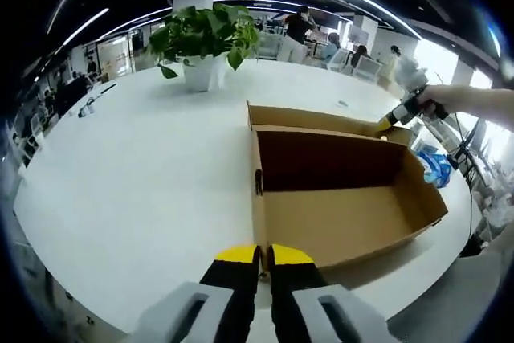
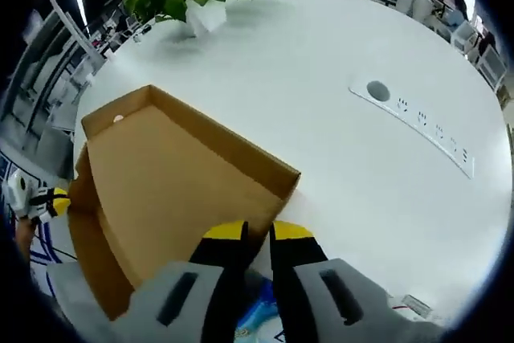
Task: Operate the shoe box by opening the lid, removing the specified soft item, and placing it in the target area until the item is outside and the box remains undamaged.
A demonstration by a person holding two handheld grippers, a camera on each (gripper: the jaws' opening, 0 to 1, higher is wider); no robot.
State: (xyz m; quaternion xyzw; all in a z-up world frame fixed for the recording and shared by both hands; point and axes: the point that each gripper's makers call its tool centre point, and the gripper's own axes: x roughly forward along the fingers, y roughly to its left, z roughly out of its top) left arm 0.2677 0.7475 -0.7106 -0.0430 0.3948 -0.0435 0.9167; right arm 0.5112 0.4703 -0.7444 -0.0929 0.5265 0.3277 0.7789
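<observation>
On the white bench point(image 1: 136, 174) lies the open shoe box point(image 1: 337, 198), its cardboard inside bare and its lid point(image 2: 173, 174) swung up. At the box's near edge the left gripper point(image 1: 263, 255) has its yellow-tipped jaws close together, clamped on the cardboard wall. Across the box, the right gripper point(image 2: 255, 233) pinches the lid's rim. Beneath it shows a blue and white soft item point(image 2: 257, 323). A potted plant point(image 1: 205, 42) stands well behind.

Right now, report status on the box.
Left gripper shut on box wall. Right gripper holding lid open. Blue item beside box. Plant well clear.
</observation>
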